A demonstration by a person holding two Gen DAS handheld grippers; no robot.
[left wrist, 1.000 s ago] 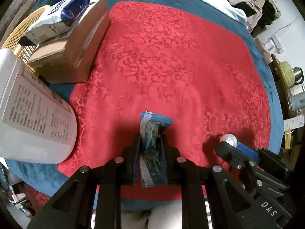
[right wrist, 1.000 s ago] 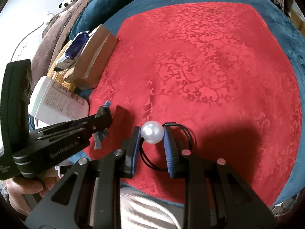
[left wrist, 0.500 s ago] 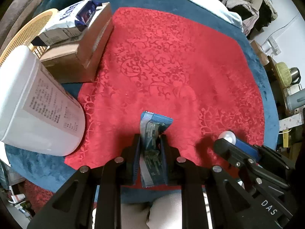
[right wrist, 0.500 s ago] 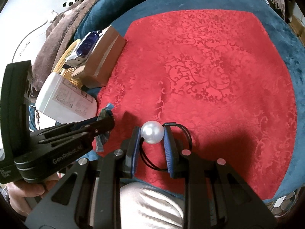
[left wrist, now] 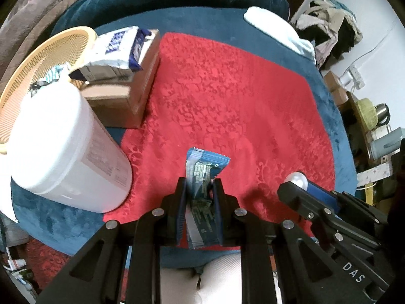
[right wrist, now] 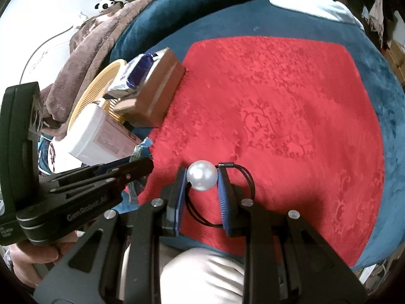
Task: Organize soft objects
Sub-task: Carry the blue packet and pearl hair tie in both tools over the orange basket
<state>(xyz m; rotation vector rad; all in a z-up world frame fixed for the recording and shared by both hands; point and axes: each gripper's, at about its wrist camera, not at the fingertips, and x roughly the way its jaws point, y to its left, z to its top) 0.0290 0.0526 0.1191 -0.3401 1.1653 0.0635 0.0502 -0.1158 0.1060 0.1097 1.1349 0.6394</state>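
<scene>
My left gripper (left wrist: 199, 181) is shut on a blue foil snack packet (left wrist: 202, 172), which stands up between the pads above the red cloth (left wrist: 227, 96). My right gripper (right wrist: 202, 177) is shut on a white pearl ball (right wrist: 202, 178) that carries a black elastic loop (right wrist: 246, 179) hanging behind it. In the left wrist view the pearl ball (left wrist: 296, 179) shows at the right, in the tips of the right gripper. Seen from the right wrist, the left gripper (right wrist: 141, 166) reaches in from the left with the snack packet (right wrist: 138, 153) showing above it. Both grippers hover above the cloth's near edge.
A white plastic tub (left wrist: 63, 152) lies on its side at the left, beside a brown cardboard box (left wrist: 131, 93) topped by a white and blue pouch (left wrist: 116, 50). A yellow woven basket (left wrist: 38, 58) sits behind them. The red cloth lies on a blue cushion (left wrist: 202, 20). A person's light trousers (right wrist: 202, 276) are below.
Both grippers have risen away from the cloth with their objects still held; the scene below looks smaller and the basket has come more into view at the left.
</scene>
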